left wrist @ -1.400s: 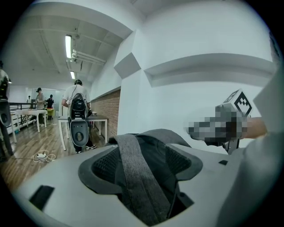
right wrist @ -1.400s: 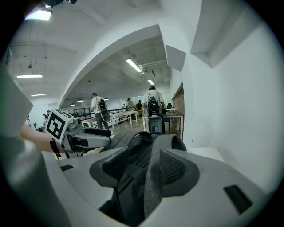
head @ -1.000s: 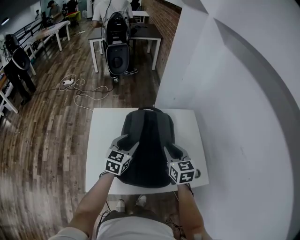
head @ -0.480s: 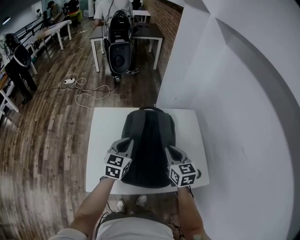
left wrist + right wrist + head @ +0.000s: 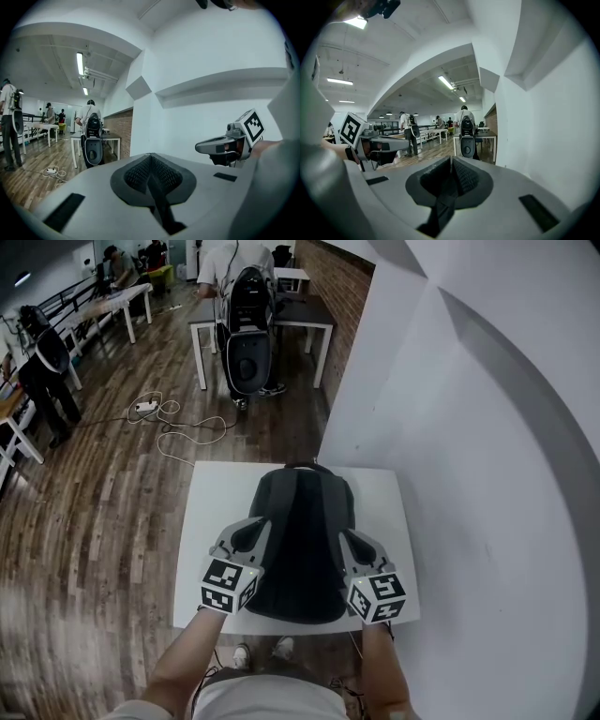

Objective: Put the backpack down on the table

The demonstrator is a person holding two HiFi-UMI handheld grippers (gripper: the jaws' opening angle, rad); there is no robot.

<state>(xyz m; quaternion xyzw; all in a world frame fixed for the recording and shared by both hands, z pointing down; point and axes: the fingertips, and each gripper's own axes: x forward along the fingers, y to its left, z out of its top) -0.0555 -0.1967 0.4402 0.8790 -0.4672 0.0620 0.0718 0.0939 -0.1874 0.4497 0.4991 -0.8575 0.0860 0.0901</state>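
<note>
1. The left gripper (image 5: pixel 150 157) is clenched, its two ribbed pads pressed together. A thin left strap (image 5: pixel 161 203), dark and flat, is pinched between the pads and runs back from them toward the gripper's body. In the head view this gripper sits against the backpack's left flank, near its close end.
2. The backpack (image 5: pixel 300 540) lies between the two grippers and stretches away ahead of them on the white surface (image 5: pixel 202 521). It is dark in the middle with grey sides. Its top loop is at the end farthest from the grippers, and its near end reaches the surface's close edge.
3. The right gripper (image 5: pixel 452 159) is clenched as well, pads closed on a right strap (image 5: pixel 443 206), also dark, that trails back toward its body. It sits against the backpack's right flank, level with the left gripper.
</note>
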